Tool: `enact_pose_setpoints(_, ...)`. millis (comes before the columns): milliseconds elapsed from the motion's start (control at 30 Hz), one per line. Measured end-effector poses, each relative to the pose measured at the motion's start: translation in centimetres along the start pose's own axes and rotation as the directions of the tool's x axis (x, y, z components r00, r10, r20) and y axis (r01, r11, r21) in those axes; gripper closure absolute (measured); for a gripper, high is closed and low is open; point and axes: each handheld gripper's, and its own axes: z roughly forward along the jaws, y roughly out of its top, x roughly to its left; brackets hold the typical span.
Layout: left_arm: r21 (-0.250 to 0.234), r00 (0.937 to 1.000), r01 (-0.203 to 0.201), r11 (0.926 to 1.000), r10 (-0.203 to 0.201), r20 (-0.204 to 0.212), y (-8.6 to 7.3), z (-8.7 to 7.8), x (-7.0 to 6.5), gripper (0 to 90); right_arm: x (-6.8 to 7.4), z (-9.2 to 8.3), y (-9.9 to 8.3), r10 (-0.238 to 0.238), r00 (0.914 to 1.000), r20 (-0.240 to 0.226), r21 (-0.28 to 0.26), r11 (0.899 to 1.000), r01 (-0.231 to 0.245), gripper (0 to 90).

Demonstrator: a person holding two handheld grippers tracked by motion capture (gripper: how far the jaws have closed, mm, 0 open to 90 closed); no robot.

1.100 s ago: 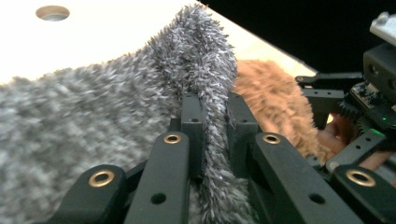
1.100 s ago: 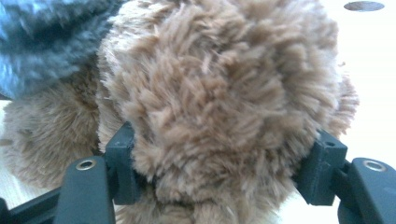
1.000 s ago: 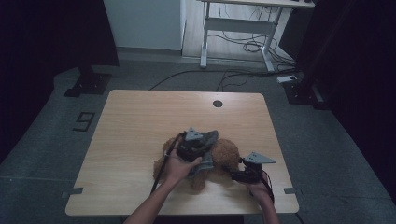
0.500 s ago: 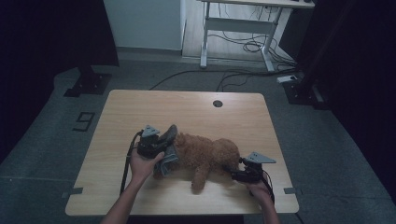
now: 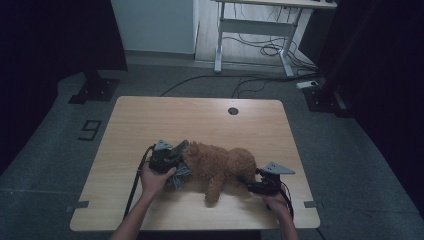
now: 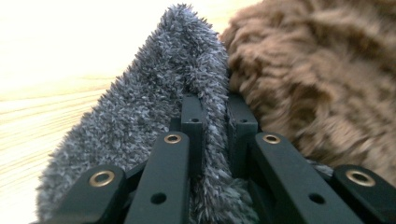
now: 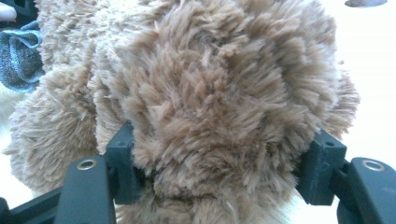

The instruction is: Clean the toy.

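Brown shaggy plush dog (image 5: 222, 165) | right gripper (image 5: 256, 186) fingers clamp it | left gripper (image 5: 176, 156) fingers pinch fuzzy grey cloth (image 6: 159, 112)

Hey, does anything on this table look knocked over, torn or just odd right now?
Nothing looks damaged or spilled. The brown plush dog lies on its side on the table. The left gripper pinches a grey fuzzy cloth against it, and the right gripper clamps its other end.

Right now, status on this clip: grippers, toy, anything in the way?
Left gripper shut on grey cloth, beside plush dog. Right gripper clamped on dog's end. Dog lying on table. Nothing in the way.
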Motion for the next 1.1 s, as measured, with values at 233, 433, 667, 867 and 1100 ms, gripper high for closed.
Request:
enact_pose_setpoints(233,0.052,0.9982,0.010,0.9986,-0.007,-0.059,-1.1,-0.7,1.6,80.6,-0.1,0.0,0.0,0.006,1.0000,-0.003,0.002,1.000,-0.006,31.4)
enact_pose_setpoints(433,-0.035,0.9997,0.007,0.9994,-0.006,0.024,-0.3,-3.0,1.4,80.5,-0.1,0.0,0.0,0.007,1.0000,-0.002,0.009,1.000,-0.007,31.2)
enact_pose_setpoints(667,-0.161,0.9882,-0.089,0.9829,0.107,0.109,4.5,-5.4,-3.3,80.4,-0.1,0.0,0.0,0.009,1.0000,-0.002,0.009,1.000,-0.009,31.1)
enact_pose_setpoints(867,-0.084,0.9862,-0.055,0.9950,0.067,0.151,4.6,-2.2,-4.0,80.4,-0.1,0.0,0.0,0.010,0.9999,-0.005,0.009,1.000,-0.010,30.9)
enact_pose_setpoints(1100,-0.064,0.9891,-0.009,0.9979,0.018,0.146,2.4,-0.9,-3.1,80.8,0.1,0.0,0.1,0.000,1.0000,-0.006,0.007,1.000,0.000,30.4)
